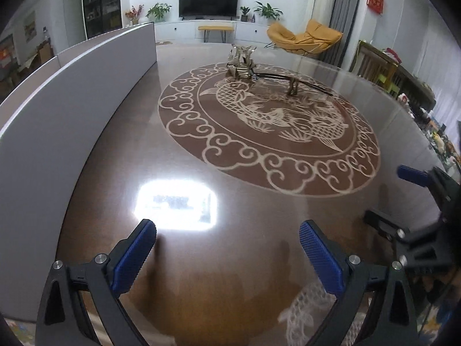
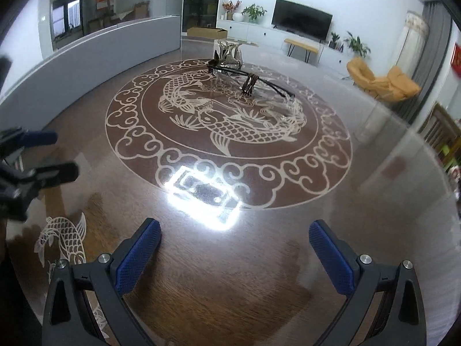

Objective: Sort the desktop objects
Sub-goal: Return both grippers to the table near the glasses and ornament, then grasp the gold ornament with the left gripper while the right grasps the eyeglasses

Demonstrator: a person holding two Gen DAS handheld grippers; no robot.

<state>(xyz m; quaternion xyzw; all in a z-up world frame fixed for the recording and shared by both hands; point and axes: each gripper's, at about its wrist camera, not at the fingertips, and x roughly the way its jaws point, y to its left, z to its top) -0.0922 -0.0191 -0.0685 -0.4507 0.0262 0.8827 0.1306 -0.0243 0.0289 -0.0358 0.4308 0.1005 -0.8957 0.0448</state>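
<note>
My left fingers and my right fingers both stand spread wide with nothing between them, over the glossy brown table. Ahead of both pairs, well beyond the tips, a glass ornament and a dark curved stand sit on the carp medallion.

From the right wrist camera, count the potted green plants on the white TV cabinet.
3. One plant stands left of the TV; a small one and a larger one stand to its right. Others may be hidden.
</note>
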